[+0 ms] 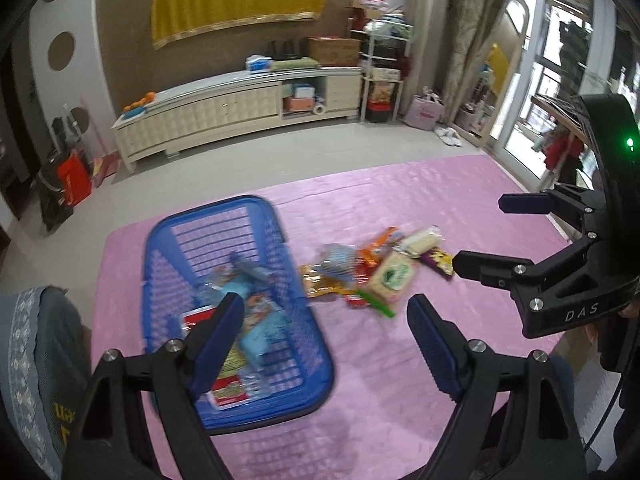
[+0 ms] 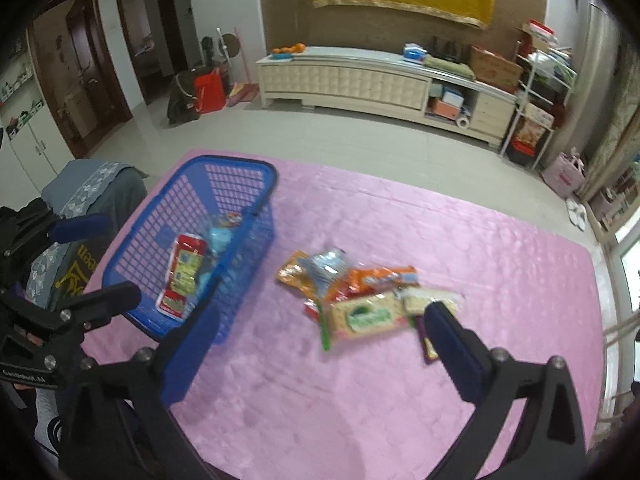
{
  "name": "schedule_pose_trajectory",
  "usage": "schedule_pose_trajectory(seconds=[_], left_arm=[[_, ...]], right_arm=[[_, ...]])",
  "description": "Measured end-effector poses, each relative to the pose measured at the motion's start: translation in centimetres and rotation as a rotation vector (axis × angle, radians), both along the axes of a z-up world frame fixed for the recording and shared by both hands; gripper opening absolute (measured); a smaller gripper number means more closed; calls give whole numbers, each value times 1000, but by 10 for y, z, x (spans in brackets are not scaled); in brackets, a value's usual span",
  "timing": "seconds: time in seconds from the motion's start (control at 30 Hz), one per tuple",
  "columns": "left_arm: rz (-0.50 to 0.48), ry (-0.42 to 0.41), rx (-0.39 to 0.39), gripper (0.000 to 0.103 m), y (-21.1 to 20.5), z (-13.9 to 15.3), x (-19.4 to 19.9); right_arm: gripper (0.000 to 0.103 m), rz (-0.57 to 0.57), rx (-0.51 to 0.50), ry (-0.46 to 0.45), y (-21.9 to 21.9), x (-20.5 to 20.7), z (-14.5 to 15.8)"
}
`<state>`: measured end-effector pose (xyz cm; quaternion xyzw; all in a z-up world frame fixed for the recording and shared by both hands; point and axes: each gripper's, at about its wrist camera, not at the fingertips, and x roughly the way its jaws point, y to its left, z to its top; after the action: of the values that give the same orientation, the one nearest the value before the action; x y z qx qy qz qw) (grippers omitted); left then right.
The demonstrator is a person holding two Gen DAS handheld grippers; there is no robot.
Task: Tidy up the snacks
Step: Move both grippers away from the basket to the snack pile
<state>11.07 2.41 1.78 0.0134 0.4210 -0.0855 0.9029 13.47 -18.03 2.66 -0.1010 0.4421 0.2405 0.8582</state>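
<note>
A blue plastic basket [image 1: 308, 352] [image 2: 256, 176] stands on the pink mat and holds several snack packets, among them a red-edged one [image 2: 182, 280]. To its right lies a loose pile of snacks with a green-labelled cracker pack [image 1: 394, 276] [image 2: 366, 316] and an orange packet [image 2: 380, 276]. My left gripper [image 1: 326, 320] is open and empty above the basket's right side. My right gripper [image 2: 320, 332] is open and empty above the mat, near the pile; it also shows in the left wrist view [image 1: 476, 232].
The pink mat [image 2: 440, 400] covers the table. A chair with a grey patterned cover [image 2: 88, 184] stands at its left edge. A low cream cabinet [image 1: 224, 112] and metal shelves [image 2: 536, 92] line the far wall across the tiled floor.
</note>
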Motion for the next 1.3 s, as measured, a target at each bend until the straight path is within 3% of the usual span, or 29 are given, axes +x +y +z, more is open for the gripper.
schedule_pose_trajectory(seconds=[0.33,0.77,0.97,1.3], left_arm=[[-129,20,15,82,-51,-26,20],[-211,113,79,82,-101,-82,57],[-213,171,72,82,-113,-112,75],[-174,192,82,82,-119,-146,106]], right_arm=[[103,-92,6,25,-69,10,-27],[103,-148,-23,44,-112,29,-79],[103,-153,-53,46,-118,42,-108],[103,-209,-58,5,-123,65,-142]])
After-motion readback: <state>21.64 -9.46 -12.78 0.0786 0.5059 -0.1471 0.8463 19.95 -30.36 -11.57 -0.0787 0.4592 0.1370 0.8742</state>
